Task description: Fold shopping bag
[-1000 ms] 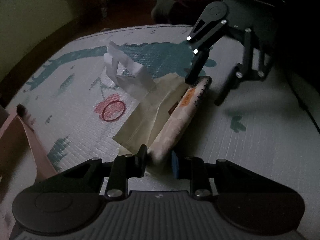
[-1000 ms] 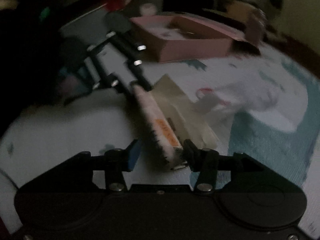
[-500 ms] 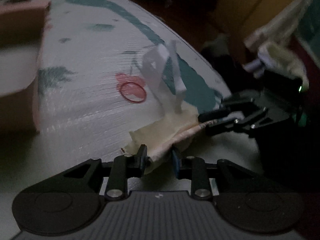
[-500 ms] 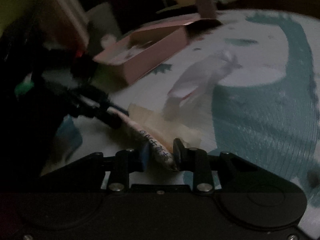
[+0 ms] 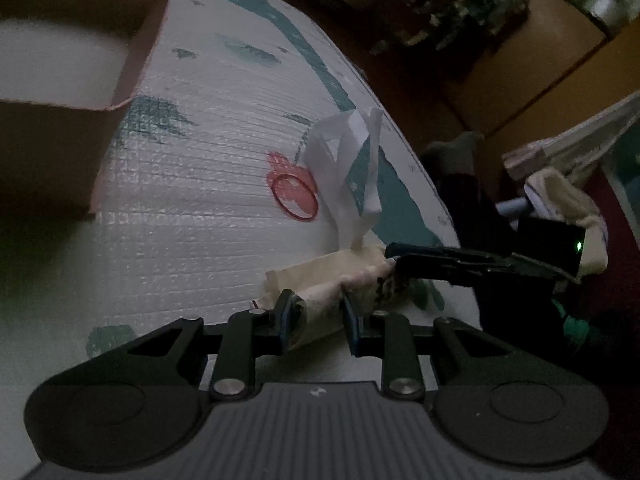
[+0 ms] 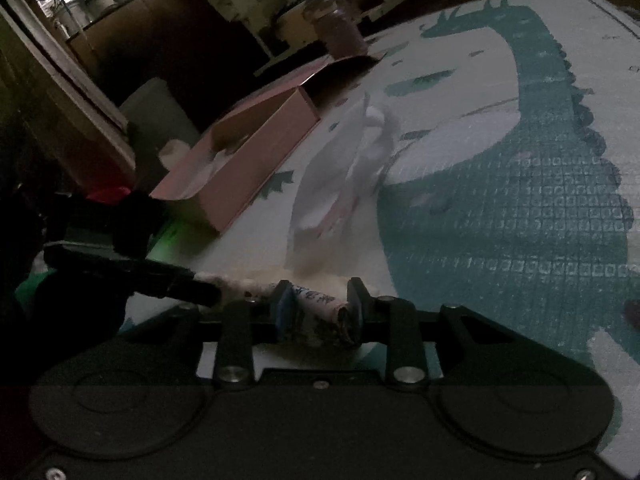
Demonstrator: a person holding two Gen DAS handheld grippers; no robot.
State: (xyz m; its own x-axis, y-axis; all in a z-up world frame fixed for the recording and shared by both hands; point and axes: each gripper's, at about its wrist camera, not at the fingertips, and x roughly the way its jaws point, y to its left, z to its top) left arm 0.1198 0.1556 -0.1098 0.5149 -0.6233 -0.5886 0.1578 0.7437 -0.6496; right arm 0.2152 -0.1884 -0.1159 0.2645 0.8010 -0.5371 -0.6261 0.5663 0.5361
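Observation:
The shopping bag (image 5: 322,300) is rolled into a pale printed tube, with a cream flap (image 5: 316,270) beside it on the play mat (image 5: 180,208). Its white handles (image 5: 348,168) stand up from the roll. My left gripper (image 5: 316,312) is shut on the near end of the roll. At the far end, my right gripper (image 5: 394,257) is clamped on it. In the right wrist view, the right gripper (image 6: 318,304) is shut on the printed roll end (image 6: 320,306). The left gripper (image 6: 202,286) holds the other end, and the handles (image 6: 344,184) rise behind.
An open pink cardboard box (image 5: 72,40) (image 6: 248,148) sits on the mat just beyond the bag. A red ring (image 5: 295,197) lies flat near the handles. The teal dinosaur print (image 6: 500,208) covers the mat. Dark furniture and clutter line the mat's far edges.
Both grippers have rolled their wrists and turned the roll over, so the handles now stand upright. The right jaws have closed in on the roll's end.

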